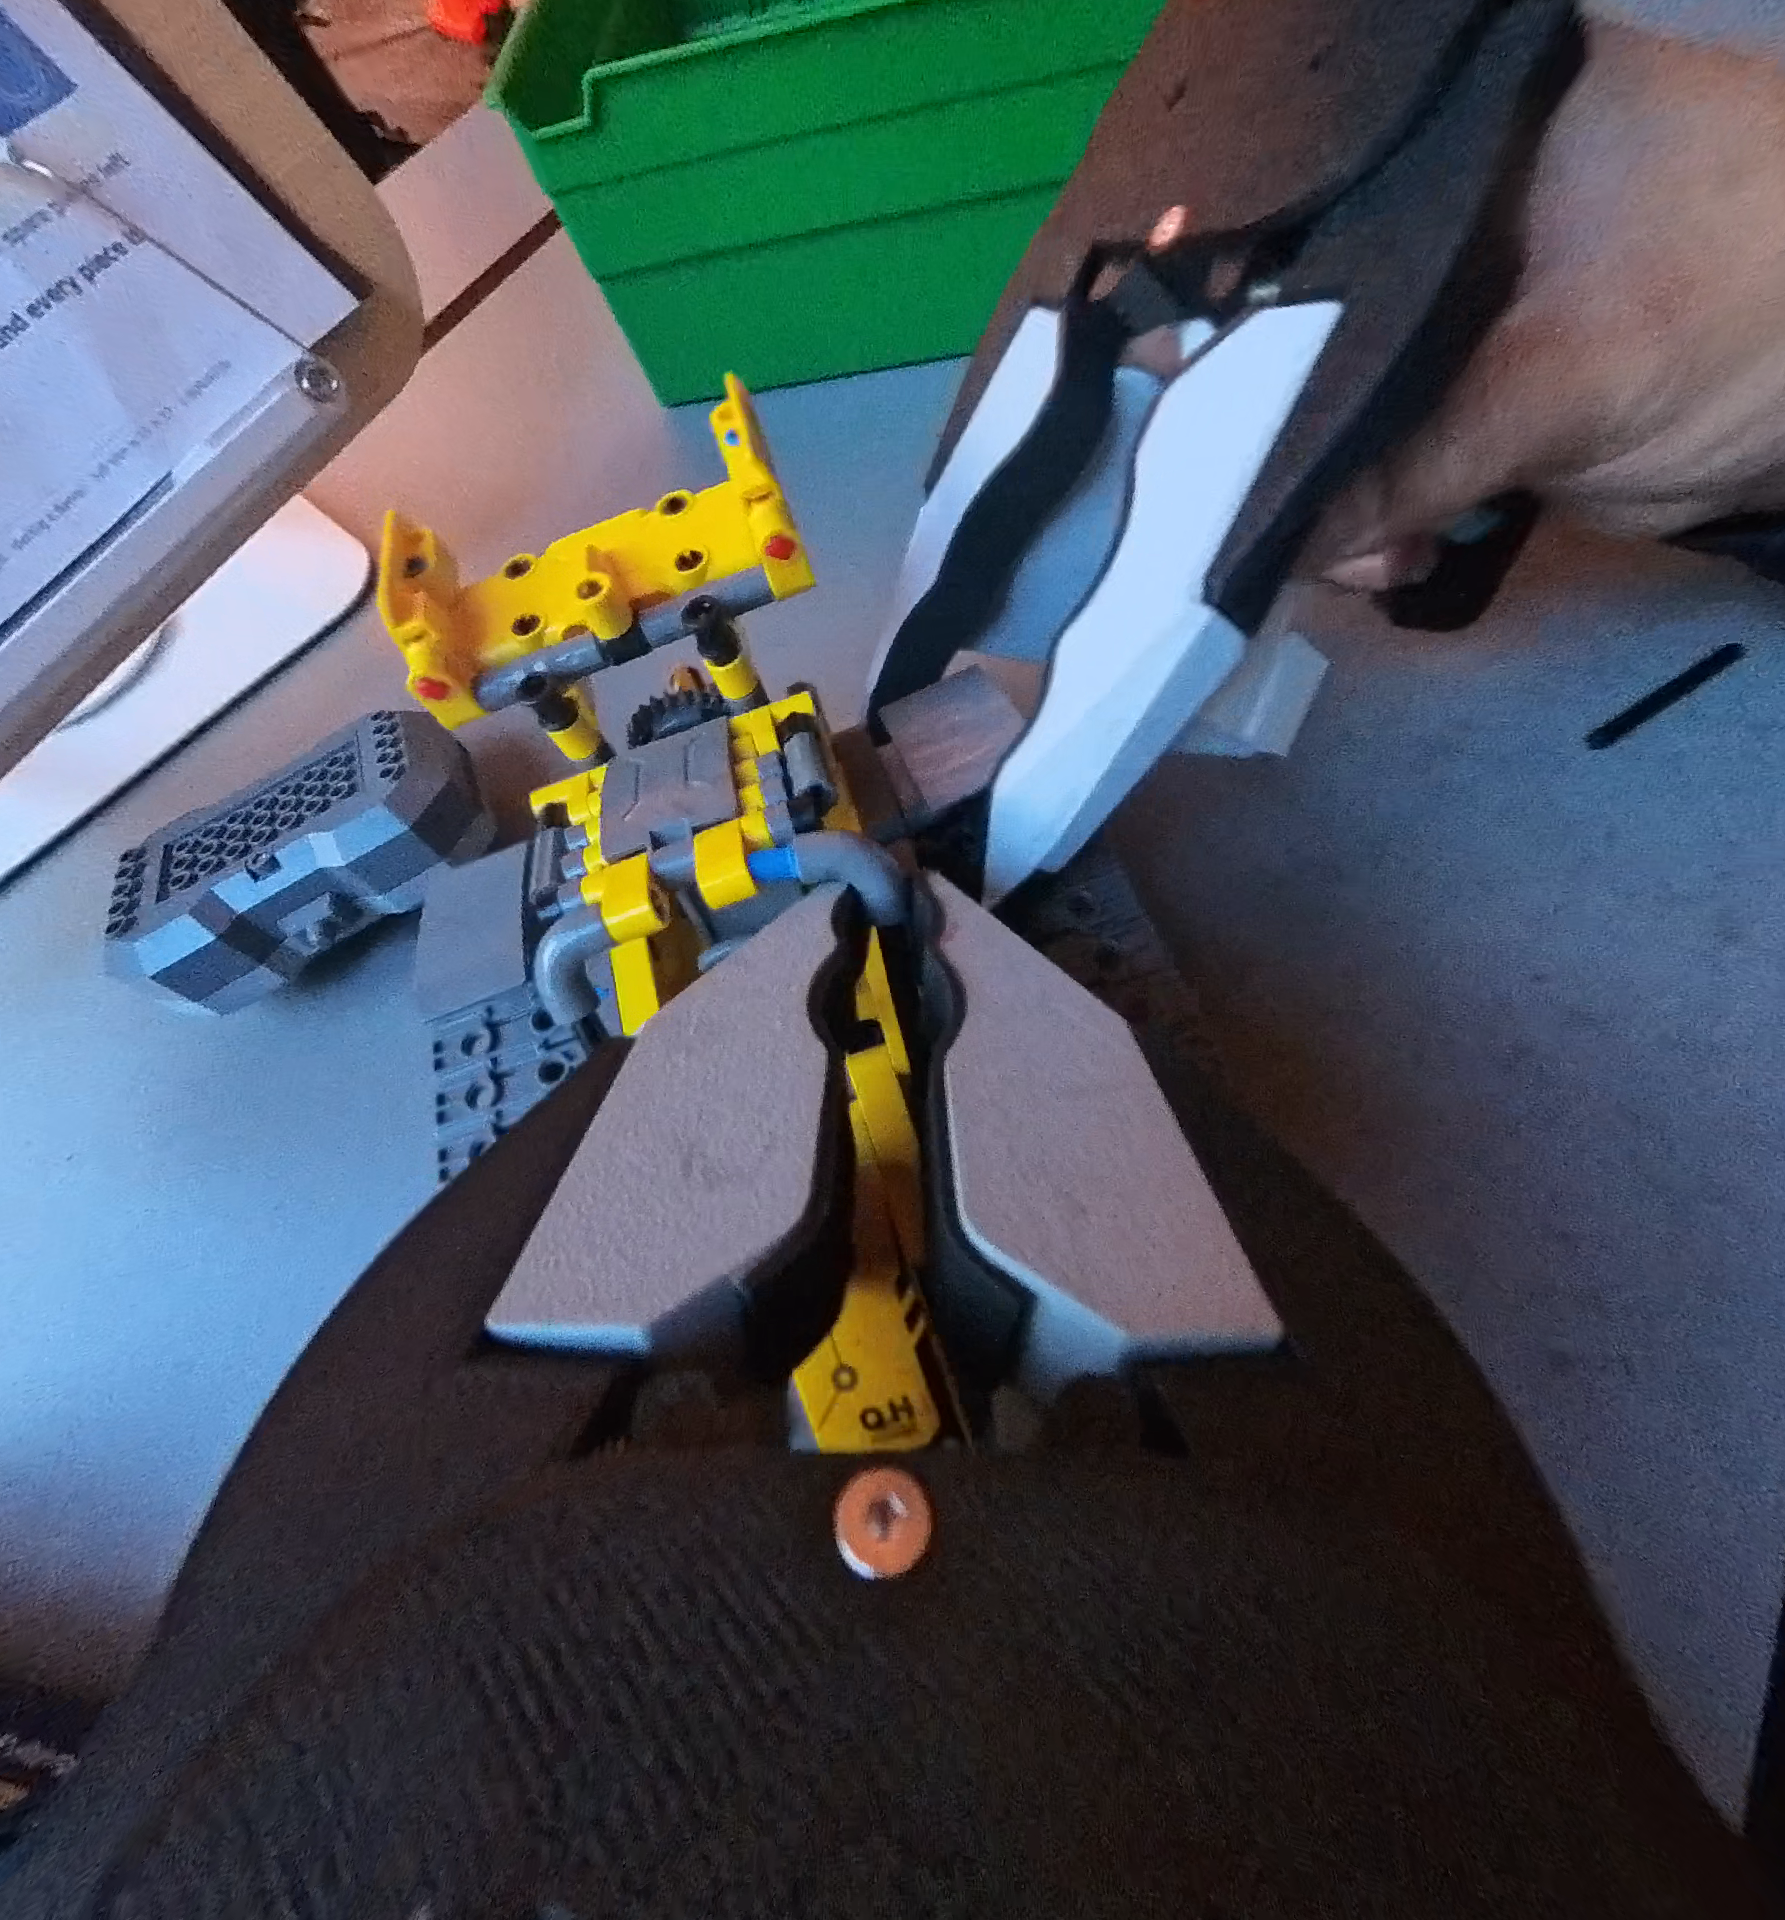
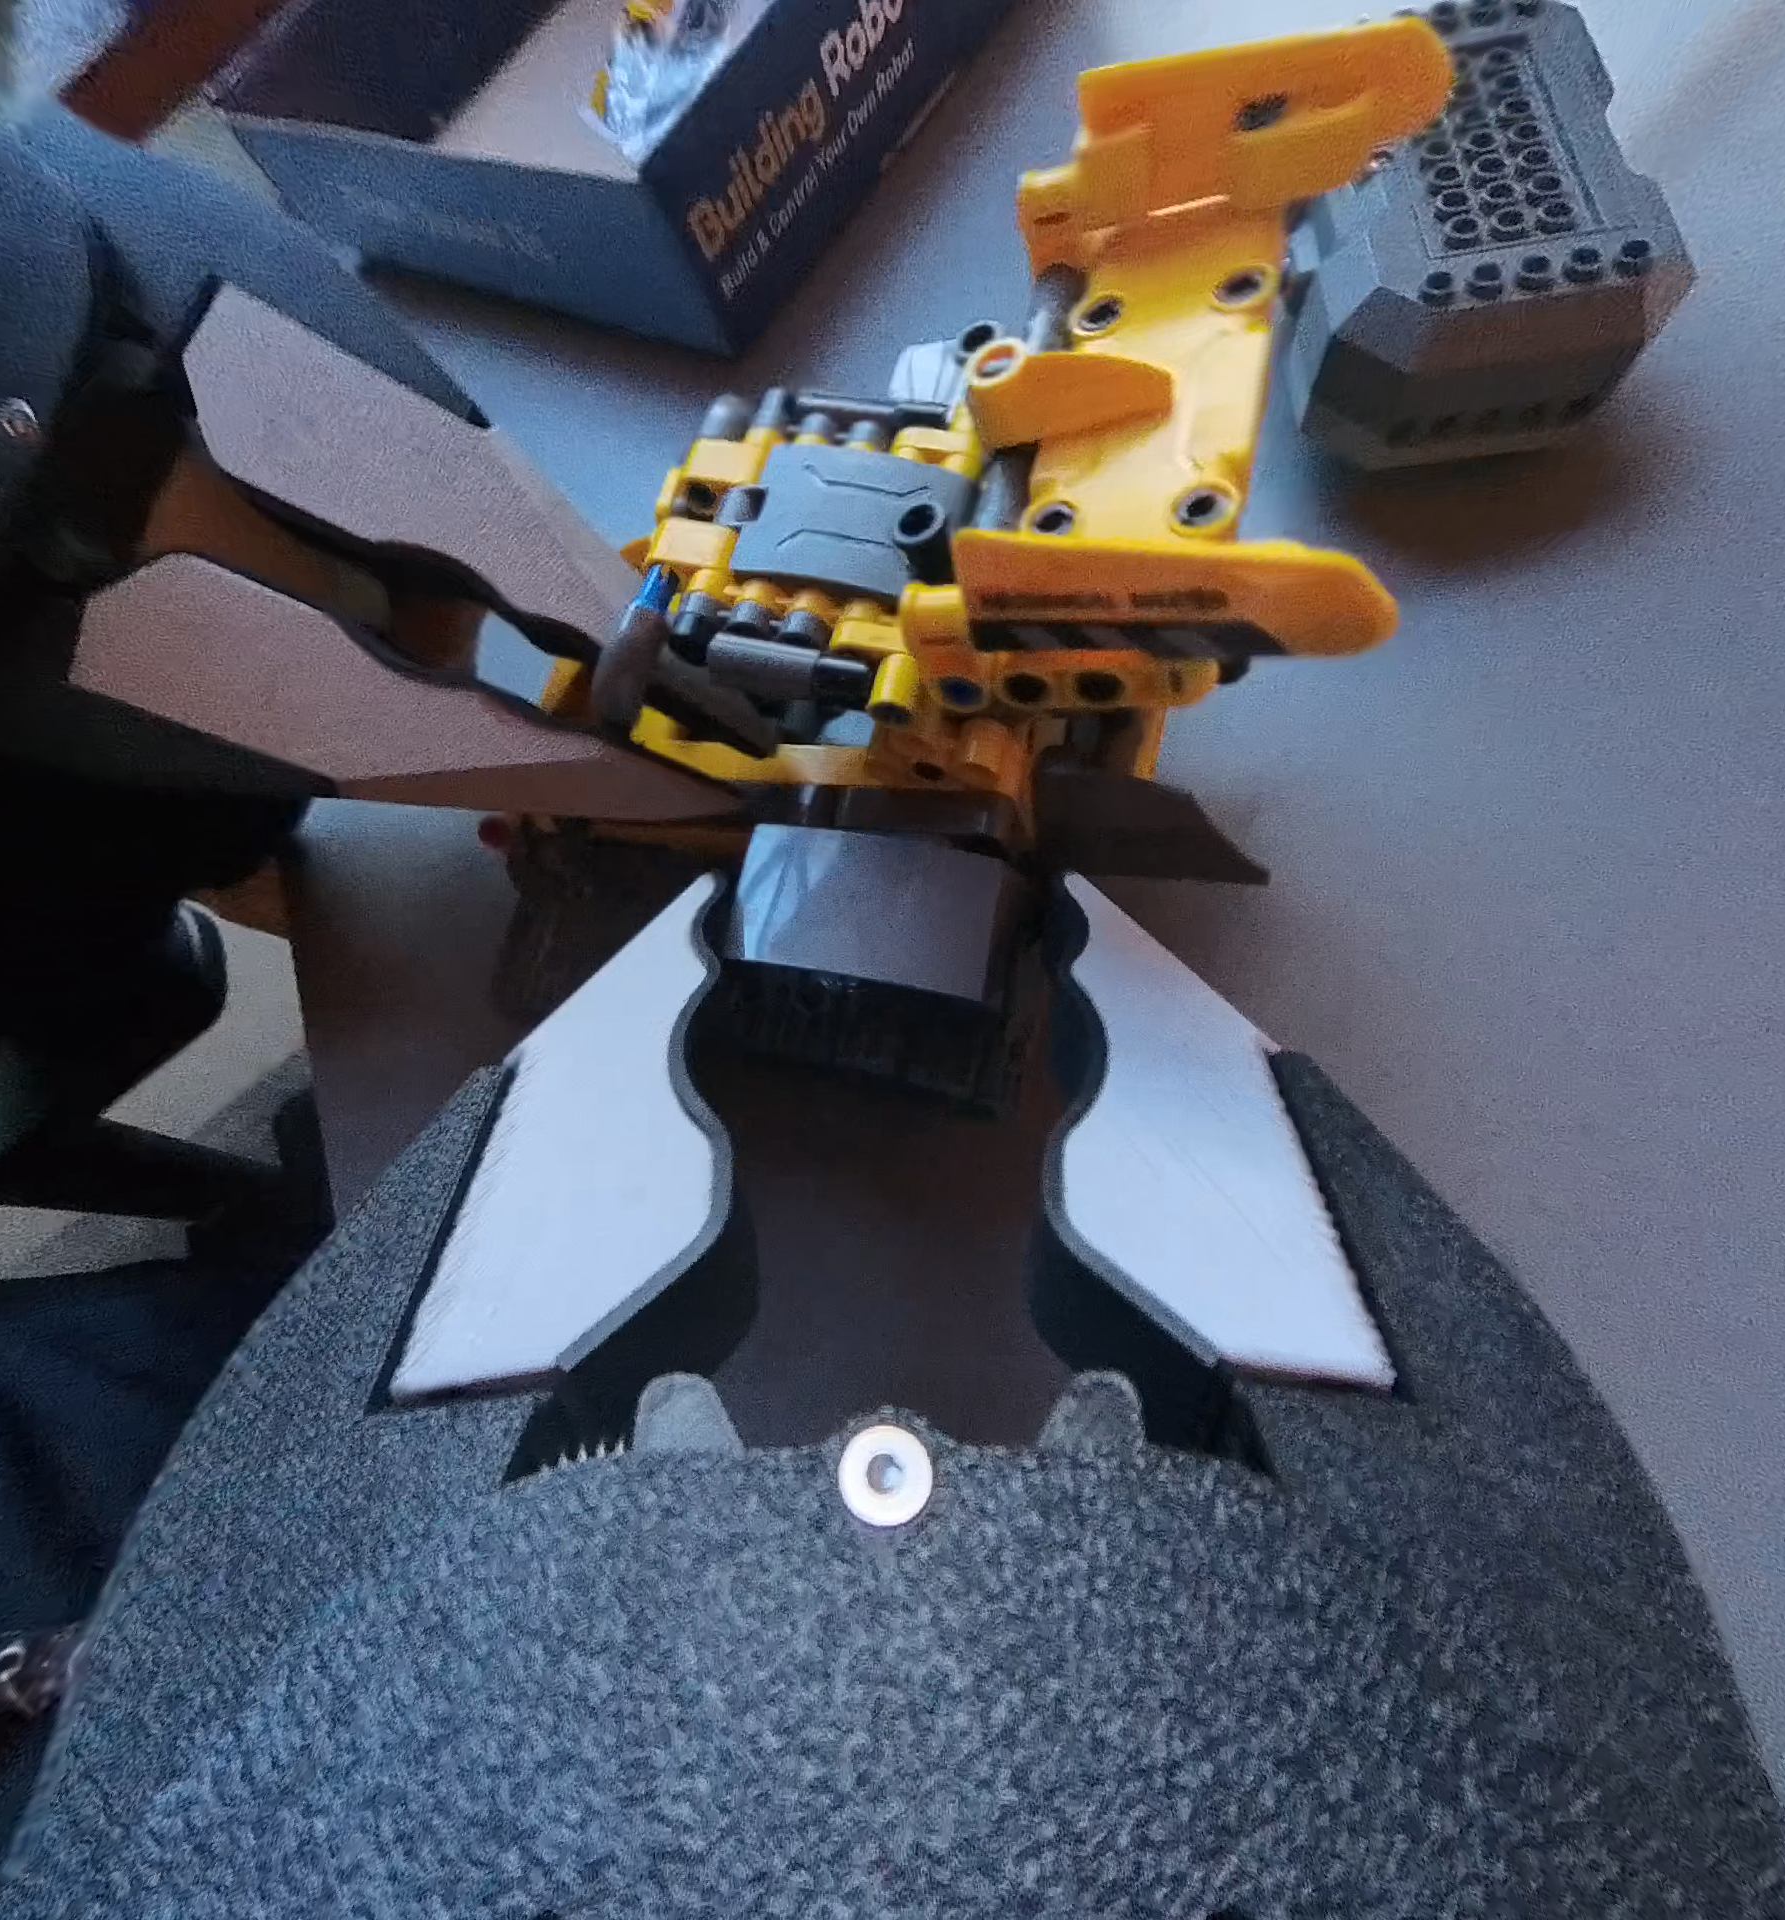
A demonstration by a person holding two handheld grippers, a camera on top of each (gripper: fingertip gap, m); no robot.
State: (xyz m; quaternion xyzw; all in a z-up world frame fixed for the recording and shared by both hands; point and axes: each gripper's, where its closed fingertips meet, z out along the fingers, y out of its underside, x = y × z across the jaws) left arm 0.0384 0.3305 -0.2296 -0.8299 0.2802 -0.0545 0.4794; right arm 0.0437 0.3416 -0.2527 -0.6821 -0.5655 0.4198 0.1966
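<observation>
Yellow/grey brick-built vehicle model (image 1: 659, 821) on grey table (image 1: 1490, 987), yellow frame raised at 12 o'clock; left gripper (image 1: 883, 935) clamps its yellow panel, right gripper (image 2: 883, 904) grips dark block, prob. its side.

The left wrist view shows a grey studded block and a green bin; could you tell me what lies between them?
In the left wrist view, the raised yellow frame of the brick model stands between the grey studded block and the green bin, with bare table behind it.

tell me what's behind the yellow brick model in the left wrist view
Behind the yellow brick model stands a green bin on the table. Its inside is hidden from this angle.
</observation>
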